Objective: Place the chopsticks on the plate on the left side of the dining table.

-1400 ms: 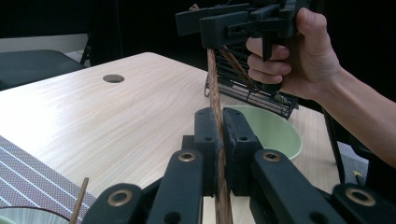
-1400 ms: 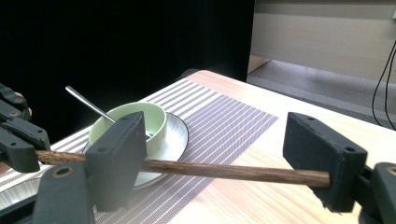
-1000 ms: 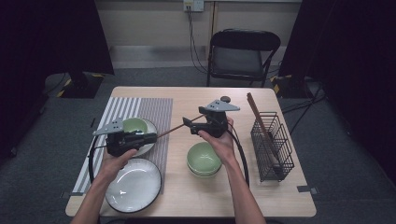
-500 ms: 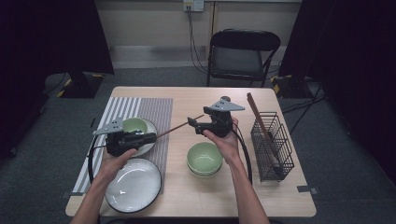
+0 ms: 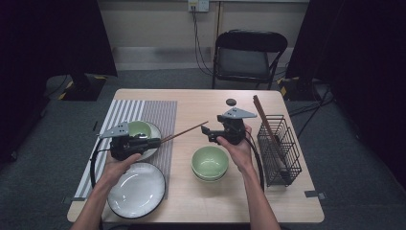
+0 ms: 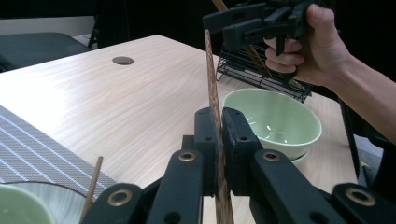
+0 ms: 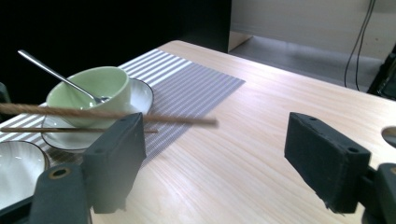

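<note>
Green bowl (image 5: 209, 162) between wire rack (image 5: 280, 149) and plate (image 5: 136, 189).

no readable text, labels, brands or numbers anywhere

two hand-held grippers, left (image 5: 154, 142) and right (image 5: 207, 132), work over one worktop (image 5: 201, 103). there are two green bowls (image 5: 209, 163) (image 5: 139, 128), one empty plate (image 5: 136, 189), one striped mat (image 5: 153, 114). one wire rack (image 5: 280, 151), one spoon (image 7: 58, 75), one folding chair (image 5: 250, 57).
</note>
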Demonstrator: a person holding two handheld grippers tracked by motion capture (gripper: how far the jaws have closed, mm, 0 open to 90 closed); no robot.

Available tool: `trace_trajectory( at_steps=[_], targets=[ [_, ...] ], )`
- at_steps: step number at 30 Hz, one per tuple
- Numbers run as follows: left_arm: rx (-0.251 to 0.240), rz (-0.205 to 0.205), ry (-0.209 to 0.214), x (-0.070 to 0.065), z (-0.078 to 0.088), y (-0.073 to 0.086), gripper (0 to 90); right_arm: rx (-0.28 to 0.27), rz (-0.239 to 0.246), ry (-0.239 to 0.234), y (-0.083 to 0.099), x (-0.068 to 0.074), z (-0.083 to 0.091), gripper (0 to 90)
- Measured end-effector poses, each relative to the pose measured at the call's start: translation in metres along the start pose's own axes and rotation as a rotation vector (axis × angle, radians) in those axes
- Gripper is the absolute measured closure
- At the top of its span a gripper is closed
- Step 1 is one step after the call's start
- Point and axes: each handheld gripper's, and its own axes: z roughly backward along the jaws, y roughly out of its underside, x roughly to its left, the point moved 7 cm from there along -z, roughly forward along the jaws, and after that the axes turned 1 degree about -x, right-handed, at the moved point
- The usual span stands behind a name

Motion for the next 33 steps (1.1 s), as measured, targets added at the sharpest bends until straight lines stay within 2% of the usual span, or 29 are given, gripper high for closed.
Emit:
trace_trajectory(
  at_steps=[2, 3, 5, 8, 12, 15, 18, 20, 22, 25, 27, 28, 29, 33],
  targets=[
    [-0.011, 0.001, 0.000, -0.001, 0.002, 0.000, 85.3, 0.021, -0.005, 0.007, 0.006, -0.004, -0.001, 19.8],
    [0.008, -0.006, -0.005, 0.000, 0.004, 0.003, 85.3, 0.030, -0.007, 0.012, 0.008, -0.006, -0.001, 19.7],
    [0.014, -0.006, -0.018, 0.001, 0.008, 0.006, 85.3, 0.048, -0.011, 0.016, 0.014, -0.009, -0.001, 19.8],
    [0.014, 0.021, -0.037, 0.009, 0.020, 0.014, 85.3, 0.060, -0.025, 0.023, 0.020, -0.014, -0.003, 19.8],
    [0.026, 0.034, -0.061, 0.013, 0.034, 0.023, 85.3, 0.094, -0.035, 0.034, 0.029, -0.020, -0.008, 19.8],
    [0.055, 0.024, -0.080, 0.016, 0.041, 0.029, 85.3, 0.122, -0.041, 0.050, 0.035, -0.025, -0.011, 19.2],
    [0.038, 0.042, -0.089, 0.020, 0.049, 0.034, 85.3, 0.151, -0.030, 0.069, 0.041, -0.029, -0.014, 19.2],
    [0.048, 0.047, -0.103, 0.022, 0.053, 0.039, 85.3, 0.165, -0.030, 0.079, 0.046, -0.034, -0.017, 19.2],
    [0.054, 0.047, -0.113, 0.024, 0.055, 0.044, 85.3, 0.194, -0.013, 0.098, 0.054, -0.038, -0.020, 19.2],
    [0.064, 0.047, -0.128, 0.027, 0.056, 0.046, 85.3, 0.217, -0.013, 0.109, 0.060, -0.041, -0.022, 19.2],
    [0.062, 0.054, -0.124, 0.027, 0.057, 0.047, 85.3, 0.220, -0.033, 0.118, 0.067, -0.047, -0.023, 19.2],
    [0.076, 0.059, -0.123, 0.028, 0.055, 0.051, 85.3, 0.221, -0.041, 0.118, 0.070, -0.049, -0.023, 19.2],
    [0.084, 0.050, -0.122, 0.029, 0.055, 0.052, 85.3, 0.221, -0.048, 0.115, 0.072, -0.051, -0.023, 19.2],
    [0.093, 0.050, -0.118, 0.031, 0.053, 0.055, 85.3, 0.248, -0.055, 0.124, 0.078, -0.055, -0.024, 19.1]
  ],
)
